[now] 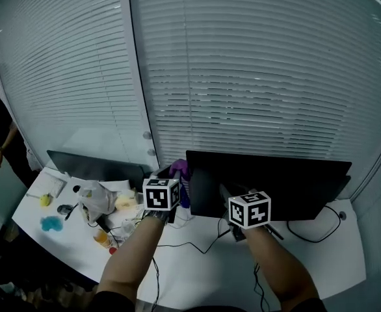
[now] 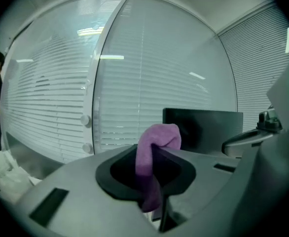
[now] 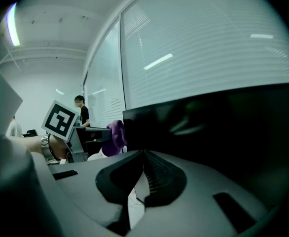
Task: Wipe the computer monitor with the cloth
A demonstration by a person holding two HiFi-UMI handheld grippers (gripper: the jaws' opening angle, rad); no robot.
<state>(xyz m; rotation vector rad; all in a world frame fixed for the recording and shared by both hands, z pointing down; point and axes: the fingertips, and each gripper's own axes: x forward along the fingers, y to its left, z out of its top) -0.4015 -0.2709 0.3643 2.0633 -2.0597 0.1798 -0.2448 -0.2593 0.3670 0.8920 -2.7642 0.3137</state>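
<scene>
Cloth (image 2: 160,135) in L tongs (image 2: 153,152) (R tongs (image 3: 143,156) closed)

Soft matt purple cloth (image 2: 157,138), kinda fleecy, pinched in the smooth matt grey plastic of the left gripper (image 2: 152,154). Dark monitor (image 3: 218,127) screen with a slight sheen, picking up faint reflections. Ribbed black pads (image 3: 159,174) inside the right gripper (image 3: 142,157), same matt grey plastic shell; smooth white table (image 1: 203,272).

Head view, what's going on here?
A person is at a white desk with a gripper in each hand. The left gripper is shut on a purple cloth, held at the left edge of the dark monitor. The right gripper is shut and empty, low in front of it.
</scene>
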